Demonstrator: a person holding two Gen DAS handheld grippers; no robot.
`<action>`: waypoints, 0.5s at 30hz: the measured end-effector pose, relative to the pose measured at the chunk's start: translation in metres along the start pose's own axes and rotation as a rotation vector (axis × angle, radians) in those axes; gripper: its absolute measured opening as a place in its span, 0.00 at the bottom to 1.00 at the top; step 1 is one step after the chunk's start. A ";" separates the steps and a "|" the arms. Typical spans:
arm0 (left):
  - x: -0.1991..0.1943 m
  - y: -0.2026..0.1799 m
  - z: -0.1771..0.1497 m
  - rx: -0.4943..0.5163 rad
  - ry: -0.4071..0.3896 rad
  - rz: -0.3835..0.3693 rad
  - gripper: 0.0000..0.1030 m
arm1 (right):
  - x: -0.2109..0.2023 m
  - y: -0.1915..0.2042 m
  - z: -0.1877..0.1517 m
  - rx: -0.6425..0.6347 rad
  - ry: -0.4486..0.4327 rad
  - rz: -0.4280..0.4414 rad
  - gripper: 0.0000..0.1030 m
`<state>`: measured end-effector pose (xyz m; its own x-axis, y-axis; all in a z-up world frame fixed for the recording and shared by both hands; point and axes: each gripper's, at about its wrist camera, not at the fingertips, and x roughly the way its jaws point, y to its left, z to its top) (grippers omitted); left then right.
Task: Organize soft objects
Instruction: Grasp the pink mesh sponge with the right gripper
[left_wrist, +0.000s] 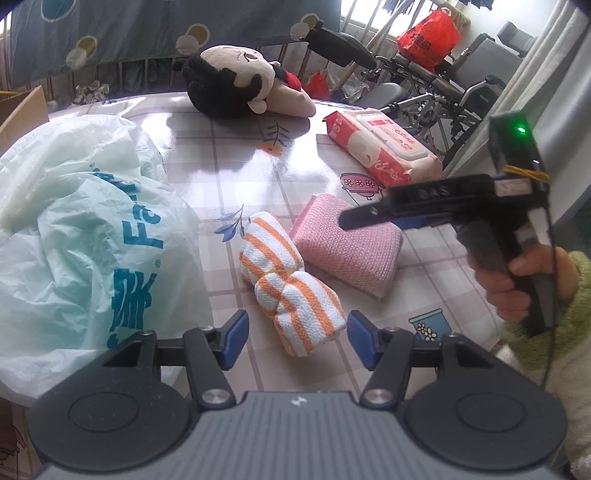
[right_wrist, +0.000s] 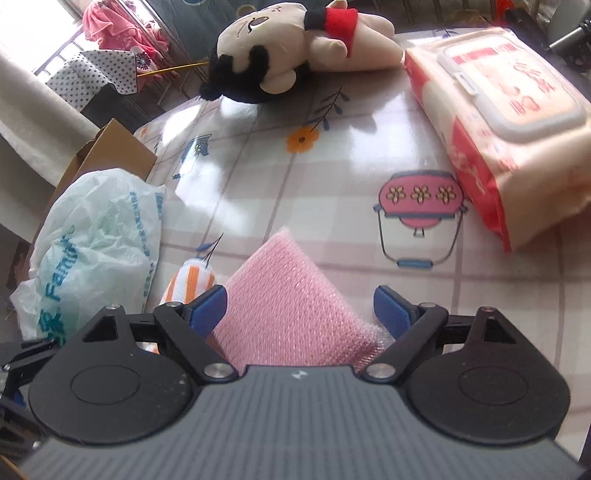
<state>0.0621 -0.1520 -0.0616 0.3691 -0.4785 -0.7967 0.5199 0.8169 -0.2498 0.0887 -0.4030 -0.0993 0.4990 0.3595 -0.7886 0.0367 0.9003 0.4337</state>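
A folded pink cloth (left_wrist: 343, 245) lies on the table beside an orange-and-white striped rolled towel (left_wrist: 288, 280). My left gripper (left_wrist: 295, 338) is open, just short of the striped towel's near end. My right gripper (right_wrist: 301, 308) is open with the pink cloth (right_wrist: 291, 306) between its blue pads, which do not press it. The right gripper also shows in the left wrist view (left_wrist: 373, 218), above the pink cloth. A plush doll (left_wrist: 240, 83) lies at the far side; it also shows in the right wrist view (right_wrist: 295, 44). The striped towel (right_wrist: 190, 282) peeks out left of the pink cloth.
A pale green plastic bag (left_wrist: 85, 236) fills the table's left side. A red pack of wet wipes (left_wrist: 384, 147) lies at the right, large in the right wrist view (right_wrist: 506, 122). A cardboard box (right_wrist: 110, 155) stands beyond the left edge. A wheelchair (left_wrist: 443, 88) stands behind the table.
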 end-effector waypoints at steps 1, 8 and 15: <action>0.000 -0.001 0.000 0.006 -0.004 0.002 0.61 | -0.004 0.000 -0.005 0.003 -0.001 0.001 0.84; -0.009 -0.008 -0.002 0.082 -0.048 0.029 0.66 | -0.031 0.008 -0.022 -0.047 -0.052 -0.006 0.86; -0.009 0.000 -0.004 0.064 -0.055 0.030 0.66 | 0.002 0.036 -0.019 -0.211 -0.012 -0.098 0.98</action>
<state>0.0562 -0.1461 -0.0566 0.4261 -0.4726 -0.7715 0.5556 0.8097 -0.1891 0.0749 -0.3657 -0.0934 0.5122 0.2662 -0.8166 -0.0959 0.9625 0.2536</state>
